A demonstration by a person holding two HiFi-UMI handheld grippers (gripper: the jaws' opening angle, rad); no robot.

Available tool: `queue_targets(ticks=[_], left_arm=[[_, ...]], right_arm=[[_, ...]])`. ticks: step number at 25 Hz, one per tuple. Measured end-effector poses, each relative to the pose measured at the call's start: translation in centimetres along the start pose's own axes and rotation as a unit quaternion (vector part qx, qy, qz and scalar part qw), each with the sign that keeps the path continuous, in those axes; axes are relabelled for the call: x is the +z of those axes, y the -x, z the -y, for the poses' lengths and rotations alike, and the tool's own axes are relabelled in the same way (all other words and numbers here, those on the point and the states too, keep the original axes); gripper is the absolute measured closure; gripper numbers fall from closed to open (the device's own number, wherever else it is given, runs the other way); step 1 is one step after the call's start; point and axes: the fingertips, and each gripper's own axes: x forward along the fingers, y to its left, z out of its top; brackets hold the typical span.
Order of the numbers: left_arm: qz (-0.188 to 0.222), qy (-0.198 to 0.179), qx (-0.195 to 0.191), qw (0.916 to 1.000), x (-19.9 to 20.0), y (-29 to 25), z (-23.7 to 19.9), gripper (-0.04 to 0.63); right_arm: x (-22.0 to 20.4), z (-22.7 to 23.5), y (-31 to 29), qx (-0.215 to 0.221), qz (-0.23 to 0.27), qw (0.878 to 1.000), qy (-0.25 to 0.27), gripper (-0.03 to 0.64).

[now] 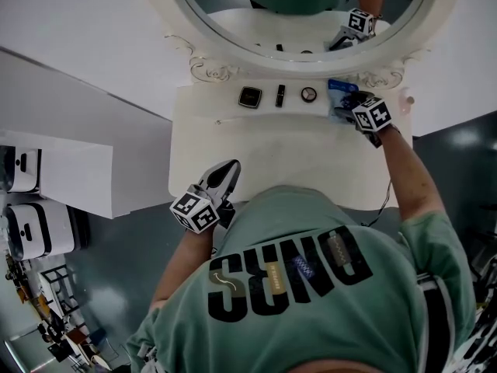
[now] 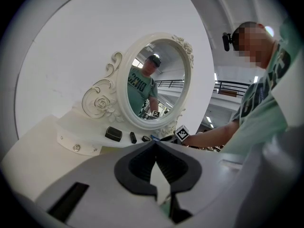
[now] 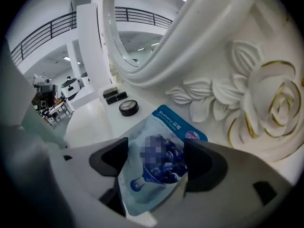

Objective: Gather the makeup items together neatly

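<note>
Right gripper view: blueberry sachet (image 3: pixel 164 139) lies between parted jaws of the right tool (image 3: pixel 156 161).

Tabletop (image 1: pixel 272 154) open, mirror frame (image 1: pixel 210 70) over shelf (image 1: pixel 202 99) (w/ makeup row (image 1: pixel 279 95))

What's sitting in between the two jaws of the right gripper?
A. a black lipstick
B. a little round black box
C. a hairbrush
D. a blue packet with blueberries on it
D: in the right gripper view, the blue blueberry packet lies between the wide-apart jaws of the right gripper.
</note>
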Motion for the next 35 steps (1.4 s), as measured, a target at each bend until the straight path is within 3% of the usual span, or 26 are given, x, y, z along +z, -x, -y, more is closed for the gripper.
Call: queue_targets(ticks=[11,17,21,22,26,31,35], left_arm=[[-0.001,-0.004,-0.014,0.9999,0.2,-0.9,0.8,0.584],[0.003,-0.009,-0.023,0.9997,0.9,-1.6,1.3,0.586],[0.016,-0.022,-0.03,0.9992,2.5,-2.5,1.3,0.586],[0.02,-0.027,-0.033,0.9989,3.1,-2.8,1.3,0.586],[0.037,-0.044,-0.045,0.9973,5.4,-4.2,1.7,0.586],[0.051,-0.061,-0.059,0.9951,7.6,-5.8,2.3,0.586],[0.048,-0.065,-0.071,0.9942,7.6,-6.7,3.1,0.586]], right_arm=[[0.2,0.0,-0.1,-0.005,0.002,1.0,-0.002,0.262],[4.4,-1.9,4.3,0.003,0.104,0.994,-0.019,0.261],[6.9,-6.0,9.9,0.037,0.195,0.98,-0.032,0.264],[7.1,-6.9,11.2,0.044,0.213,0.975,-0.036,0.275],[6.5,-9.8,15.2,0.046,0.26,0.963,-0.045,0.422],[5.1,-11.9,16.7,0.035,0.288,0.955,-0.07,0.602],[3.5,-13.4,15.7,0.049,0.271,0.958,-0.085,0.621]])
